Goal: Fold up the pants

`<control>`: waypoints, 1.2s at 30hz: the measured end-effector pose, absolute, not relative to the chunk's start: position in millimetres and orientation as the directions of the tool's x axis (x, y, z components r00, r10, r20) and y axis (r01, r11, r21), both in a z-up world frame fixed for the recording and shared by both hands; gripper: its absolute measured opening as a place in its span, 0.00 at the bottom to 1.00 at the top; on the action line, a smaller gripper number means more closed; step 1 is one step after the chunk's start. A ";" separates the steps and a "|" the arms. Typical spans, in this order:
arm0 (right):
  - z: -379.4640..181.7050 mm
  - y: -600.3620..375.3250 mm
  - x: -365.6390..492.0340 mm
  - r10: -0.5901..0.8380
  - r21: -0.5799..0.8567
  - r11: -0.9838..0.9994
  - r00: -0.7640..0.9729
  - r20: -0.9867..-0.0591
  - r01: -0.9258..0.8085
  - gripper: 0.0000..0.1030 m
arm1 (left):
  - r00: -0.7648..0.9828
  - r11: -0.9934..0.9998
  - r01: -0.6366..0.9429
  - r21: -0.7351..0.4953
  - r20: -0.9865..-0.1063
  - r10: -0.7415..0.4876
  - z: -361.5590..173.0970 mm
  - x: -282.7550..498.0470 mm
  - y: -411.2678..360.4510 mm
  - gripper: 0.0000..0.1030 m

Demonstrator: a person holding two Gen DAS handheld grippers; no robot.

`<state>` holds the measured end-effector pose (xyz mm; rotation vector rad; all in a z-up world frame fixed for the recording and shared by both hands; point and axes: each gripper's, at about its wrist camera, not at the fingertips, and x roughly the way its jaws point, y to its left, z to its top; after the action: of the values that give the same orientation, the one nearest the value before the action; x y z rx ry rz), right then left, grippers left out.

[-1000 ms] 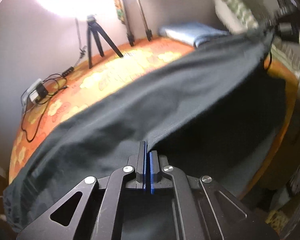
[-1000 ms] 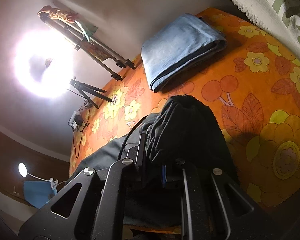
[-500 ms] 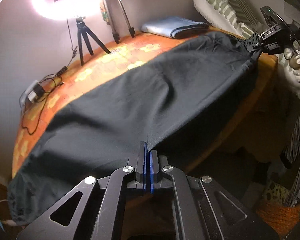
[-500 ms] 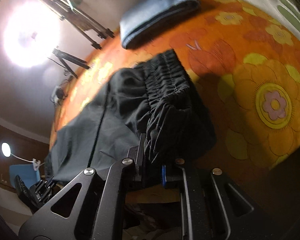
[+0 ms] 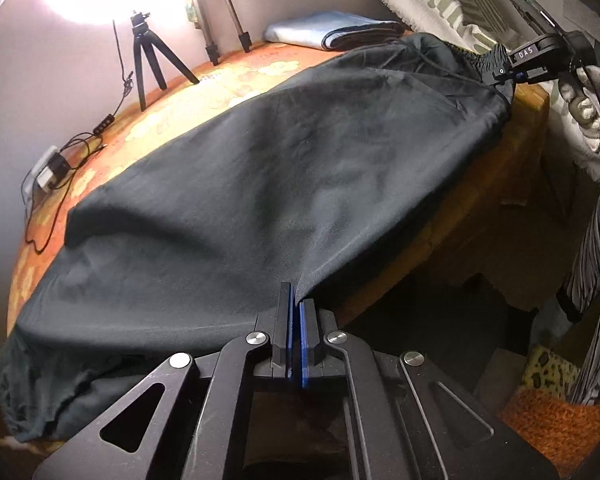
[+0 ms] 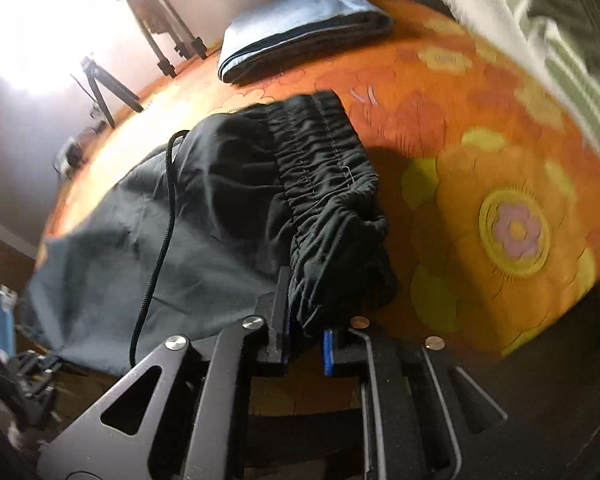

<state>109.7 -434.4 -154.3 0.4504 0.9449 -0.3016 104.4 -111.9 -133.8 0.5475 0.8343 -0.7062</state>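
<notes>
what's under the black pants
The black pants lie spread over the orange floral sheet, which shows around them. Anything lying beneath the fabric itself is covered and cannot be seen.

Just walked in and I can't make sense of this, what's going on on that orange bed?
A person holding a gripper in each hand is laying out dark pants to fold them. The left gripper is shut on the near edge of the fabric, and the right gripper is clamped on the gathered waistband. The pants lie stretched across the orange floral bedspread, not yet folded. A folded blue garment sits farther back.
</notes>
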 end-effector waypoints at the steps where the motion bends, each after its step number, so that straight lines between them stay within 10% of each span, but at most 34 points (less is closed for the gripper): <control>1: -153.3 -433.7 111.4 -0.060 0.230 0.867 0.550 -0.833 0.443 0.17 | 0.475 0.656 0.739 0.156 -0.811 -0.341 -132.8 104.4 -112.0 0.08; 7: -135.5 -430.6 103.2 -0.126 0.179 0.866 0.550 -0.826 0.467 0.43 | 0.451 0.685 0.726 0.070 -0.800 -0.396 -115.6 97.9 -95.5 0.22; 15: -72.9 -392.8 101.1 -0.201 0.092 0.917 0.650 -0.733 0.387 0.43 | 0.532 0.821 0.567 -0.070 -0.730 -0.429 -68.4 117.8 -23.9 0.34; 36: -80.7 -110.6 208.7 0.305 0.063 0.909 0.554 -0.775 -0.412 0.43 | 0.648 0.839 -0.334 -0.429 -0.751 -0.126 -115.2 203.3 326.9 0.34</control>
<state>208.7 -110.6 -80.7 -0.1309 0.8883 0.4252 203.3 326.9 -115.2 -0.5808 0.8693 0.1265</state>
